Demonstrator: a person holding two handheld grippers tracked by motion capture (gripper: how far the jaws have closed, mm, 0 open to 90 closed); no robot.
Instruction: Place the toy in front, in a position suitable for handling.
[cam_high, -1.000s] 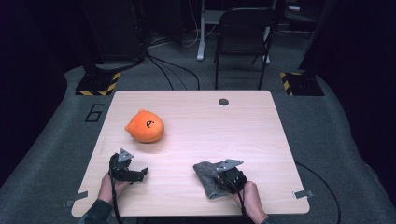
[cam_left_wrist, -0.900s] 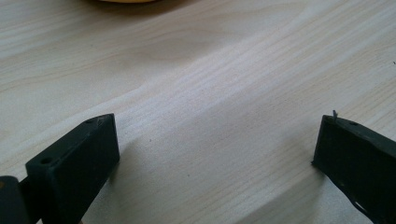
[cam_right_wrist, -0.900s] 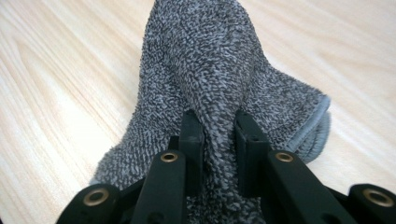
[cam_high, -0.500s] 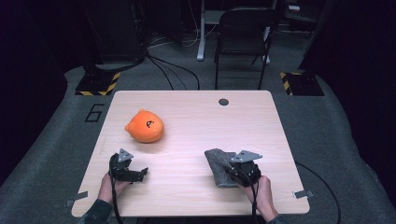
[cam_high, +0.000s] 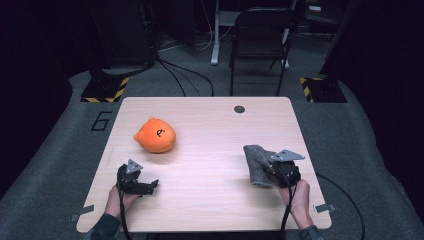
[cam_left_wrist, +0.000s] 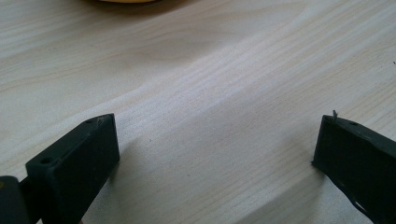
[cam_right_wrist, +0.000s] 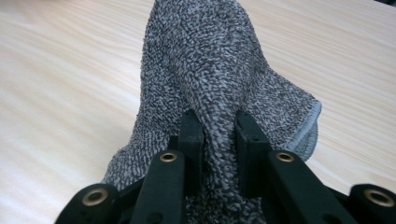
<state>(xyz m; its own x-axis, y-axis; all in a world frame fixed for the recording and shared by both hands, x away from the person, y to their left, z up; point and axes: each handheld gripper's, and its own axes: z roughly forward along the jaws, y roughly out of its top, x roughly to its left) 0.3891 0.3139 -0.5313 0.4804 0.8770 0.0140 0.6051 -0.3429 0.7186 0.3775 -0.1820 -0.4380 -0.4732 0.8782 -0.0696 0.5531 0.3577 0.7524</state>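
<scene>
Right gripper view: the right gripper (cam_right_wrist: 219, 135) pinches a fold of the grey cloth (cam_right_wrist: 219, 60), so the pickup appears done. The cloth (cam_high: 257, 162) hangs at the table's (cam_high: 210, 125) right side, placement outstanding; the left gripper (cam_left_wrist: 215, 154) rests spread, holding nothing.

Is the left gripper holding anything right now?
No, the left gripper has its jaws wide apart over the bare table.

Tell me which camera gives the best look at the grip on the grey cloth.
The right gripper view: the right gripper pinches a fold of the grey cloth between its jaws, weave and hem sharp. The high view shows the cloth small, partly behind the gripper. The left gripper view faces bare table.
</scene>
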